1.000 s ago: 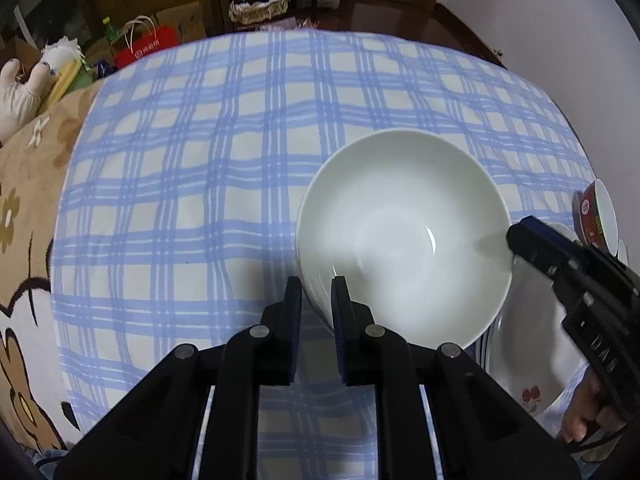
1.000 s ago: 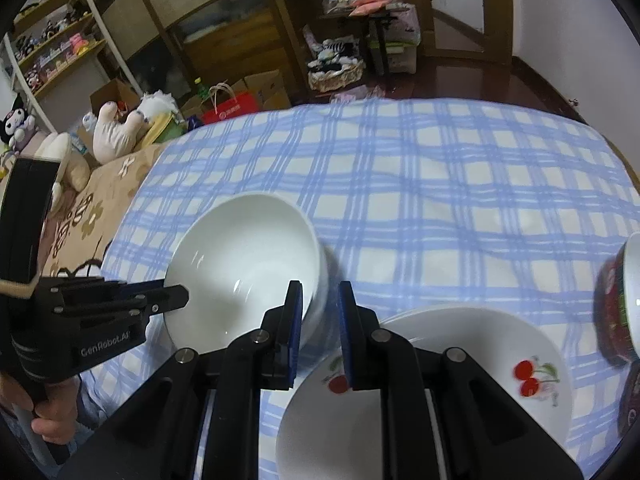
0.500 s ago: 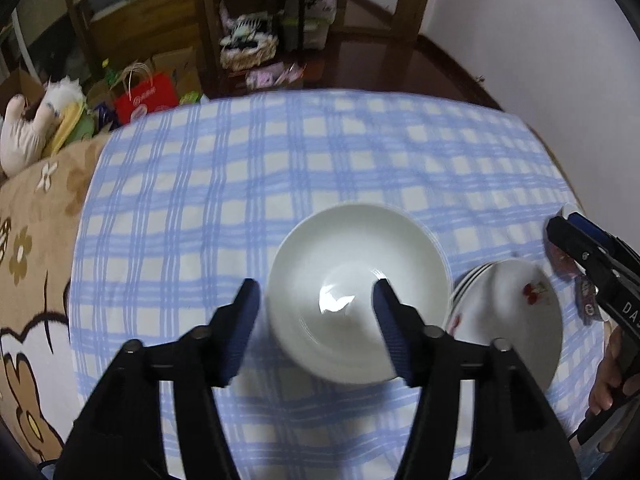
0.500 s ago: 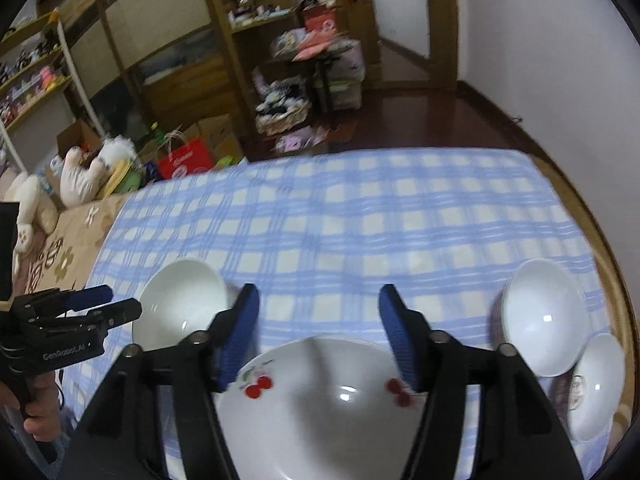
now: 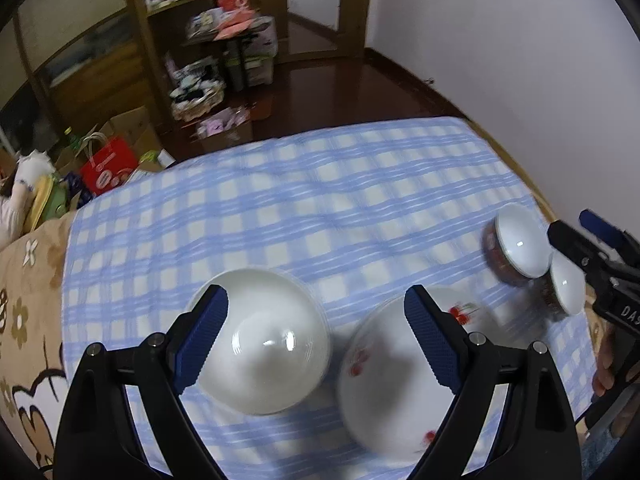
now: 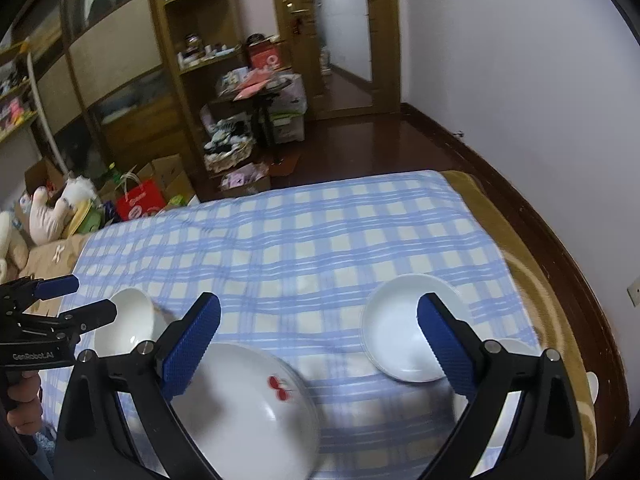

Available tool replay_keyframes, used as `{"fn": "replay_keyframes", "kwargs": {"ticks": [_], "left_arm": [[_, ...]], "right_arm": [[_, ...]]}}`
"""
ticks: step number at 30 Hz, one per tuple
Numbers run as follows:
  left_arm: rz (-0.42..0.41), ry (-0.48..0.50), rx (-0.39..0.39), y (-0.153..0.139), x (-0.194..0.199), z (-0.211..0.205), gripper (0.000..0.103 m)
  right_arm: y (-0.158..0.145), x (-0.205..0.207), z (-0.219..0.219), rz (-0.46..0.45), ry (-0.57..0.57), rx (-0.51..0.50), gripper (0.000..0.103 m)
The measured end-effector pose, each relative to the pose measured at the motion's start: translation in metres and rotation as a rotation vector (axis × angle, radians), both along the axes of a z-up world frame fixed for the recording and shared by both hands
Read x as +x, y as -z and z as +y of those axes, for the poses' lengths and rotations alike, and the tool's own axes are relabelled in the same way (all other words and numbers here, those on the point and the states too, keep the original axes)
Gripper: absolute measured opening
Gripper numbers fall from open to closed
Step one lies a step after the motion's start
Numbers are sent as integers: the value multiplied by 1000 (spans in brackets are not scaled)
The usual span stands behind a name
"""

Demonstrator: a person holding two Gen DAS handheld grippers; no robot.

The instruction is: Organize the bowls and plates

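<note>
A plain white bowl (image 5: 264, 344) stands on the blue checked cloth (image 5: 320, 200), with a cherry-patterned plate (image 5: 400, 368) right beside it. Well above them my left gripper (image 5: 316, 312) hovers, its jaws opening, with nothing held between them. Two small red-sided bowls (image 5: 520, 244) sit at the right, near my right gripper (image 5: 574, 226). In the right wrist view my right gripper (image 6: 320, 332) hangs over the cherry plate (image 6: 248, 408), jaws opening and holding nothing. The white bowl (image 6: 128, 320) lies left by my left gripper (image 6: 86, 298), and another white bowl (image 6: 400, 332) lies right.
A brown bear-print blanket (image 5: 24, 320) borders the cloth on the left. Beyond the far edge lie a red bag (image 6: 140, 202), plush toys (image 6: 48, 212), boxes and wooden shelves (image 6: 192, 40). A white wall (image 6: 520, 80) runs along the right. A person's hand (image 6: 24, 404) holds the left gripper.
Both grippers went from nearly shut at the white bowl's rim to wide open. Both rose and drew back, so the bowl, the plate and the small bowls look smaller.
</note>
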State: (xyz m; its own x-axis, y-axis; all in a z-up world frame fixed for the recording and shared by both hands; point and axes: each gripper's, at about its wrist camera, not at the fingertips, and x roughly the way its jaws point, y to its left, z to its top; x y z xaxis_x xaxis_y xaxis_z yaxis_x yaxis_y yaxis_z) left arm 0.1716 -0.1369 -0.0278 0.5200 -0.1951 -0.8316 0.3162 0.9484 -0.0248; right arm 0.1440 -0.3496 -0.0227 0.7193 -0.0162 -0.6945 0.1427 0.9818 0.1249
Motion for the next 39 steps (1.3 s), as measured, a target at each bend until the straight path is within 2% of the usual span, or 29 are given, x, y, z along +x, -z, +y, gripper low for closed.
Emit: {"fn": "replay_keyframes", "kwargs": {"ticks": [11,18,32,39], "left_arm": [[-18,88,-27,-6,9,-83,89],[-58,165,5,2,9,-130,89],[46,219,21,32,31,-183,89],[26,262,51,44,26,-199,89]], "right_arm": [[3,-6,-56,-8,116,35,103],[13,-8,-80,1,169,41,103],[39,-2,-114,36,233,88,100],[48,3,-116,60,260,77,97]]}}
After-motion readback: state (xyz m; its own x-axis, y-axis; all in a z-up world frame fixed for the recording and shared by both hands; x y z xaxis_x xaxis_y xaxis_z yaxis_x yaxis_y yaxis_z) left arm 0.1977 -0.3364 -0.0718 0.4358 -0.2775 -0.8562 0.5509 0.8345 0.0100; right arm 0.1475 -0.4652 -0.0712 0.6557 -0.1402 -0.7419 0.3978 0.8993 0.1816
